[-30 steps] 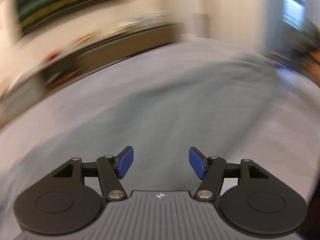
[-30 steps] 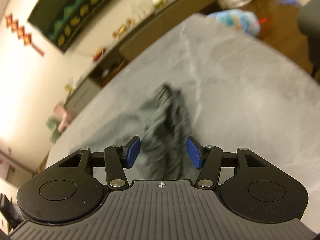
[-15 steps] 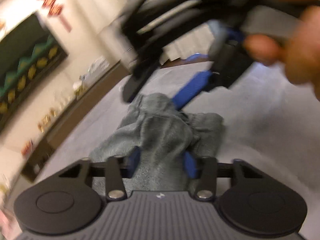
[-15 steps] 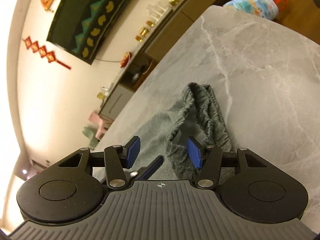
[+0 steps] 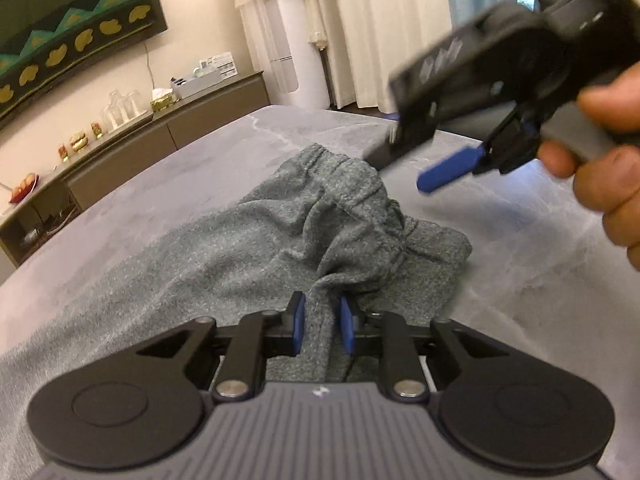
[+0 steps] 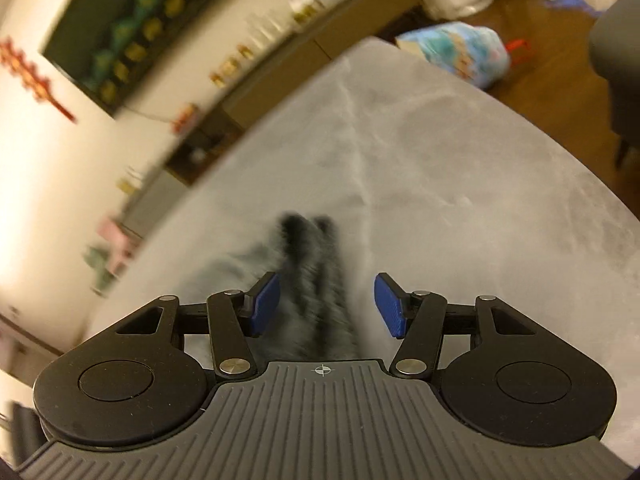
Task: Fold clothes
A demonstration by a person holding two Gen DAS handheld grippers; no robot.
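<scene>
The garment (image 5: 280,240) lies on the table (image 5: 520,280); a sideboard (image 5: 160,140) stands beyond its far left edge, seemingly along the wall.

Cream wall (image 5: 192,20), dark green-and-gold hanging (image 5: 60,40), low brown sideboard (image 5: 160,136) with glasses, white curtains (image 5: 380,20), wooden floor (image 6: 560,60), grey marble table (image 5: 540,300).
</scene>
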